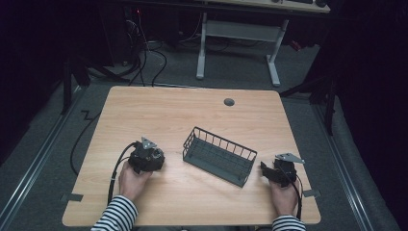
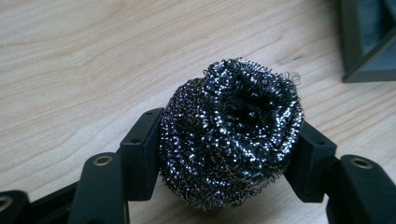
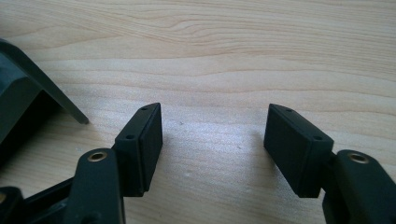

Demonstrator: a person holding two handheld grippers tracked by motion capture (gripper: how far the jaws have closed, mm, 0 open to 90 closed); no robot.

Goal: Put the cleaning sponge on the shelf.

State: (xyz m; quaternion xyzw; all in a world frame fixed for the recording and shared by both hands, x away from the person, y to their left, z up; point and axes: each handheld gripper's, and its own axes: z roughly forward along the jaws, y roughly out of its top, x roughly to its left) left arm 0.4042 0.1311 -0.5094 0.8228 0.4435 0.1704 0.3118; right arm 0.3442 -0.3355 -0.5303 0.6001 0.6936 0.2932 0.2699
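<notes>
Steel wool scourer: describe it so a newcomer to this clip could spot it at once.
On the wooden table, look left of the dark wire basket to the left gripper. Clamped between its black fingers sits the steel wool scourer, a shiny, coiled metallic ball, the table's only glittering thing.

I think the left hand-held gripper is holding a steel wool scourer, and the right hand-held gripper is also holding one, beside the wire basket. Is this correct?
Not quite. The left hand-held gripper does clamp the steel wool scourer, but the right hand-held gripper holds nothing: the right gripper view shows its jaws apart with bare table between them. It is beside the wire basket.
</notes>
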